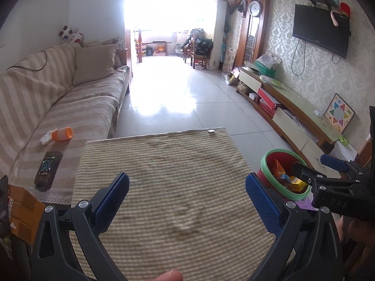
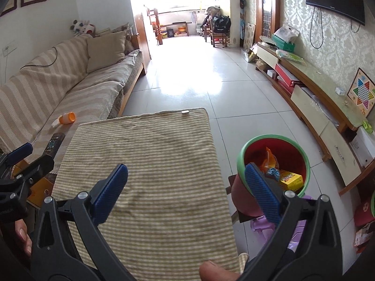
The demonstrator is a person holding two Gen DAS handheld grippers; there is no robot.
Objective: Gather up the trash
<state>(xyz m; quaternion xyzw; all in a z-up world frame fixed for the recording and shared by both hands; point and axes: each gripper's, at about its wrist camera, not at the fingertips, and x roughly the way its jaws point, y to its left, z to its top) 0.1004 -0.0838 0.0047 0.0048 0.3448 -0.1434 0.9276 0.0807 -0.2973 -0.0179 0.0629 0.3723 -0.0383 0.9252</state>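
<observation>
A red bin with a green rim stands on a purple stool right of the table. It holds an orange wrapper and a yellow box. My right gripper hangs wide open over the striped tablecloth, nothing between its blue pads. My left gripper is open too, above the same cloth. On the sofa lie an orange cup, a crumpled tissue and a dark packet. In the left wrist view the bin shows partly behind the right gripper.
A striped sofa runs along the left. A low TV cabinet lines the right wall, with a checkers board leaning on it. Tiled floor stretches ahead to a bright balcony. A cardboard box sits at the near left.
</observation>
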